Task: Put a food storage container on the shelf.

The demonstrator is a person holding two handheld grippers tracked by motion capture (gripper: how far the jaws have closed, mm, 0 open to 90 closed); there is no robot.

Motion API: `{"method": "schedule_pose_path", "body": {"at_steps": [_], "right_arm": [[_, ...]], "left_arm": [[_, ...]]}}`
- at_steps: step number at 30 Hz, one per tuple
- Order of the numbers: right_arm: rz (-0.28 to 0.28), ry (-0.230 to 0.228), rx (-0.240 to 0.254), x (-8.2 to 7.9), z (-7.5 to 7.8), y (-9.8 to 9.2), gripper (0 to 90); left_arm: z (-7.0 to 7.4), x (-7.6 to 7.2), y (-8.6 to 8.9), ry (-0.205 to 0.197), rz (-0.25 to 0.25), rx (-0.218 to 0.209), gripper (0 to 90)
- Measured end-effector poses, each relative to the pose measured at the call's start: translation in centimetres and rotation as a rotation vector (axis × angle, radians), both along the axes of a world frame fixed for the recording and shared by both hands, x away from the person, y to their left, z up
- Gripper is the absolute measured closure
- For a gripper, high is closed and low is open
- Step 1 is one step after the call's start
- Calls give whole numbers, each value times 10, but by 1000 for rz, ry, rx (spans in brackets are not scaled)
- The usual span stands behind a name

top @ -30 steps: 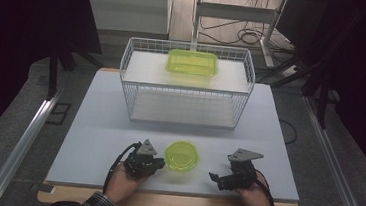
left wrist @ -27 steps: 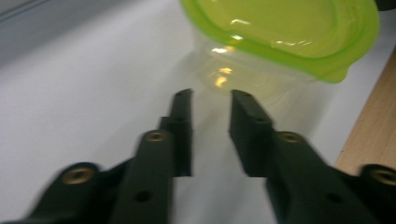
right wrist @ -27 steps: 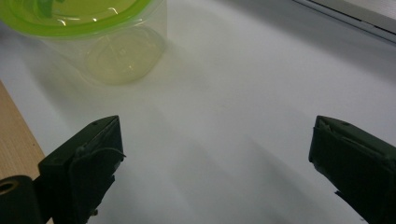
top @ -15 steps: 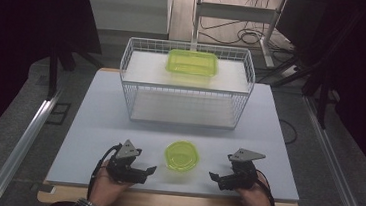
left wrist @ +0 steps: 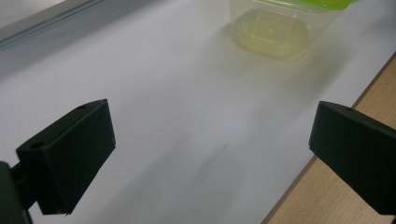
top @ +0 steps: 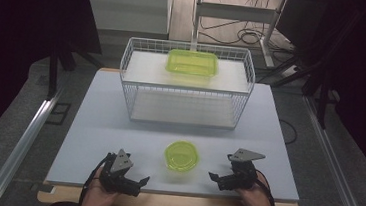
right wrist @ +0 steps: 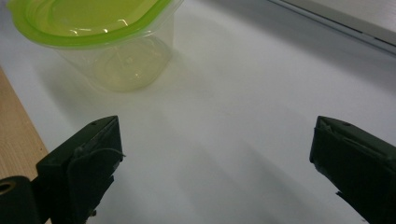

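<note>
The left tool [top: 136, 183] rests at the near edge of the counter [top: 93, 125], jaws spread wide with nothing between them; they have just been opening, and in the left gripper view bare white surface lies between the two black pads [left wrist: 70, 154]. The right tool [top: 217, 179] sits at the same near edge on the other side, its jaws likewise wide apart and empty. Both tools point inward toward the small round container [top: 182, 155], which stands upright on the counter between them, apart from each.

The container is a clear plastic tub with a lime-green lid [right wrist: 88, 21] seated on its rim. It appears empty, so judge it light and easily pushed or tipped. The walls taper toward the base and look thin; expect them to flex under pressure and to be smooth against the pads. The stiffest zone is likely the lidded rim. Take hold across the body just below the lid, or across the lid edge, with moderate force.

Beyond the container stands a white wire basket [top: 128, 73]. A larger rectangular green-lidded container [top: 192, 62] rests on its upper level, well apart from both tools.
</note>
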State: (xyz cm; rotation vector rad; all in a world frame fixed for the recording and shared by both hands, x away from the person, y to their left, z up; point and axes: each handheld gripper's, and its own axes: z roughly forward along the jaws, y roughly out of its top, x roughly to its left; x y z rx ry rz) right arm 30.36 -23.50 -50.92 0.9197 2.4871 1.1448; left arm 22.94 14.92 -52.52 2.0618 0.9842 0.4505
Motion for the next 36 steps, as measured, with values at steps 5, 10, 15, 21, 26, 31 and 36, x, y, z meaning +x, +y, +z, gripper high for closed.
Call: {"method": "schedule_pose_path", "body": {"at_steps": [5,10,15,21,26,31,36], "right_arm": [[-1,-10,21,1,1,-1,29],[-9,15,50,2,4,0,39],[-23,44,66,4,10,4,40],[-32,50,114,7,21,8,40],[-30,82,107,11,25,12,102],[-21,119,121,15,31,15,194],[-19,144,139,21,37,18,265]], "left_arm": [[-1,0,2,-12,6,-1,0],[-2,-1,0,-32,2,31,0],[-2,-2,-2,-47,-6,57,0],[-2,-2,-2,-53,1,62,0],[-2,-2,-2,-55,5,66,0],[-2,-2,-3,-55,4,66,0],[-2,-2,-3,-59,2,70,0]]}}
